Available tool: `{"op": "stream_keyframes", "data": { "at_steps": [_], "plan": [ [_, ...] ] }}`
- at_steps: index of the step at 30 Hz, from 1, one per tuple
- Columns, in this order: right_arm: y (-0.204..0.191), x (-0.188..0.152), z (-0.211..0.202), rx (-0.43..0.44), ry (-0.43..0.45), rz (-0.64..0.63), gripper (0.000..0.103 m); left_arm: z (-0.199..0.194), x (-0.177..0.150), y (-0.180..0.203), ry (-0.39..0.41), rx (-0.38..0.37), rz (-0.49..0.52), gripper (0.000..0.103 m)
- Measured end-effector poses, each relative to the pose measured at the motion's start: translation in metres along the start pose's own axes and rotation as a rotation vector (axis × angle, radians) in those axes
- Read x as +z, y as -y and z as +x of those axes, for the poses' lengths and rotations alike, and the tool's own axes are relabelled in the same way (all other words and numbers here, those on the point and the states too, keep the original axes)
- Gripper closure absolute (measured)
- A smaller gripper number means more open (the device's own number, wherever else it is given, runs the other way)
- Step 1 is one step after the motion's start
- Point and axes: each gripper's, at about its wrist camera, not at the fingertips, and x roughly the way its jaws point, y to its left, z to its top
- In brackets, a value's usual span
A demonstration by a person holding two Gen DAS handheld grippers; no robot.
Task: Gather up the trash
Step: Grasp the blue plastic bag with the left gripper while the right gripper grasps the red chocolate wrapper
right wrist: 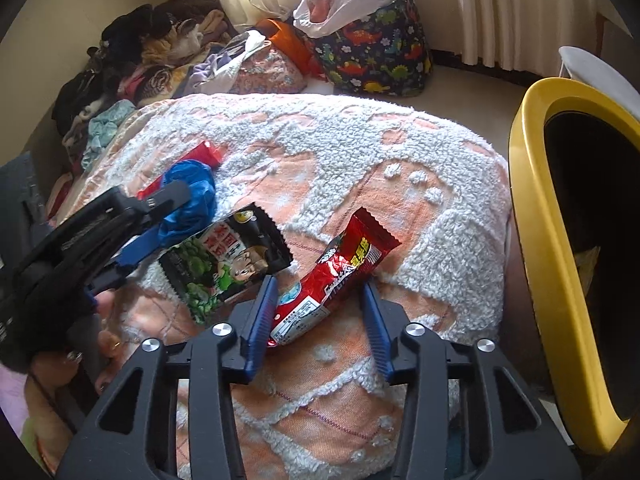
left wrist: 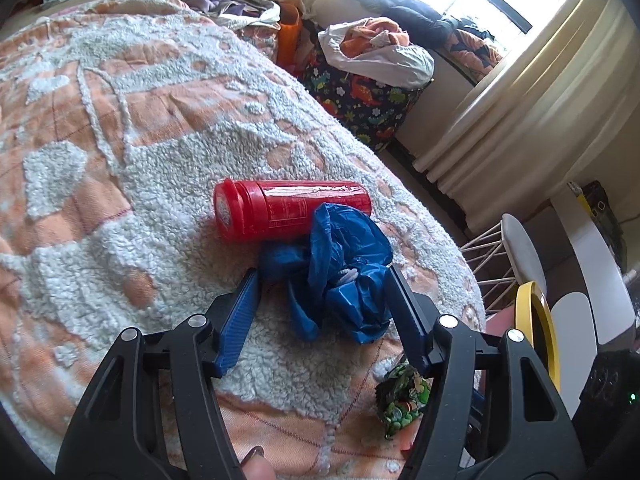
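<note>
A crumpled blue plastic bag (left wrist: pixel 344 276) lies on the orange-and-white fleece blanket (left wrist: pixel 120 120), against a red canister (left wrist: pixel 288 212) lying on its side. My left gripper (left wrist: pixel 324 270) straddles the bag, and both blue pads touch its sides. In the right wrist view the left gripper (right wrist: pixel 172 216) shows from the side on the blue plastic bag (right wrist: pixel 192 192). A red snack wrapper (right wrist: pixel 340 272) lies between the fingers of my right gripper (right wrist: pixel 320 283); the left pad touches it, a gap shows at the right pad. A green-and-black snack wrapper (right wrist: pixel 228 256) lies flat beside it.
A yellow-rimmed bin (right wrist: pixel 532 200) with a dark opening stands off the bed's right edge. A dinosaur-print bag (right wrist: pixel 376 60) stuffed with cloth and piles of clothes (right wrist: pixel 160 52) sit beyond the bed. A white wire chair (left wrist: pixel 516 248) stands by the curtains. A hand (right wrist: pixel 108 304) holds the left gripper.
</note>
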Motion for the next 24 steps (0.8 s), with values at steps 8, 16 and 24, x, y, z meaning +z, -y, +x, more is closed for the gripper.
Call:
{"op": "stream_keyframes", "data": {
  "at_steps": [8,16,24],
  "plan": [
    [-0.001,-0.012,-0.015,0.121,0.001,-0.030,0.070,0.004,-0.002,0.001,-0.017,0.012,0.016,0.084],
    [-0.006,-0.013,-0.033,0.191,0.055,-0.061,0.072,-0.019,-0.007,0.011,0.020,-0.008,0.074,0.093],
    [0.009,-0.008,-0.057,0.195,0.107,-0.043,0.072,-0.041,-0.009,0.041,0.072,-0.028,0.171,0.093]
  ]
}}
